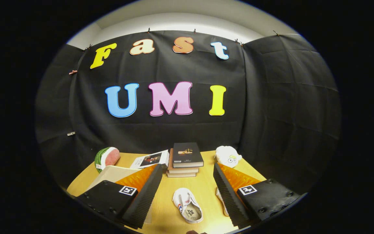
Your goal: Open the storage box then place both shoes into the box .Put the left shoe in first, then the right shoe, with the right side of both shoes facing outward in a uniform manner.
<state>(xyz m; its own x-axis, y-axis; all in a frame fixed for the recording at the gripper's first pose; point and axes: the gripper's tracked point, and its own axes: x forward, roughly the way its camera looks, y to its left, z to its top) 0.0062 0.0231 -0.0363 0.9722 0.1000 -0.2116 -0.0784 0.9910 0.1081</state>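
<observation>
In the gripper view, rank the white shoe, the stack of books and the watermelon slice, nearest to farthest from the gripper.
The gripper is open.
1. White shoe with striped side, on the wooden table between the fingers.
2. Stack of dark-covered books, straight ahead beyond them.
3. Green-rinded watermelon slice, far left by the cloth wall.

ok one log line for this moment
gripper: open, holding nothing | shoe: on table between fingers | second shoe: partly behind right finger

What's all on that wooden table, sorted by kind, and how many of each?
Shoes: 2, one between the open fingers, one partly behind a finger
Stacked books: 3
Storage box: 1
Magazine: 1
Watermelon toy: 1
White plush toy: 1
Total: 9
</observation>
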